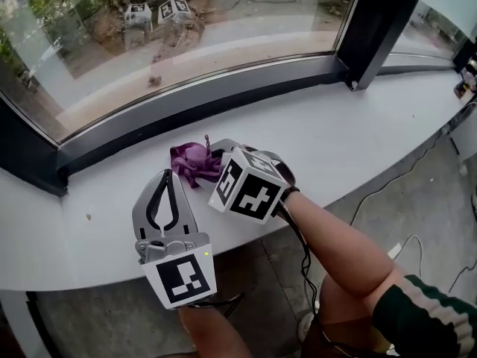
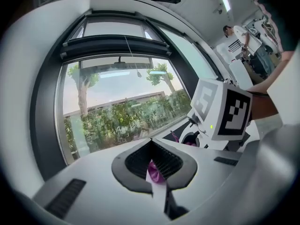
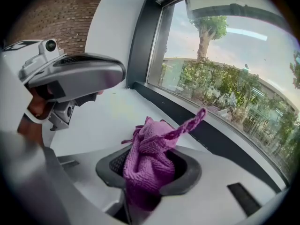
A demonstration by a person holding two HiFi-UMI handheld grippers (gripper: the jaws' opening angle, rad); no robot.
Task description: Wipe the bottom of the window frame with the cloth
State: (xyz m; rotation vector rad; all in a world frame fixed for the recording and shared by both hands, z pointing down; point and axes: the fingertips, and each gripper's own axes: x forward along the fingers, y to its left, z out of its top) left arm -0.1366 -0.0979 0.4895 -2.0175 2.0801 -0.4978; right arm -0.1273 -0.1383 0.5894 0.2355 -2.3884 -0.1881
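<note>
A purple cloth lies bunched on the white sill, just in front of the dark bottom rail of the window frame. My right gripper is shut on it, and in the right gripper view the cloth fills the jaws, with one corner sticking up. My left gripper lies on the sill at the cloth's left edge. Its jaws are closed, and a small bit of purple cloth shows between the pads. The right gripper's marker cube is close by on the right.
A dark upright post joins the frame at the right. The sill's front edge drops to a grey floor with a white cable. The marker cubes are mirrored in the glass. A person stands far back in the room.
</note>
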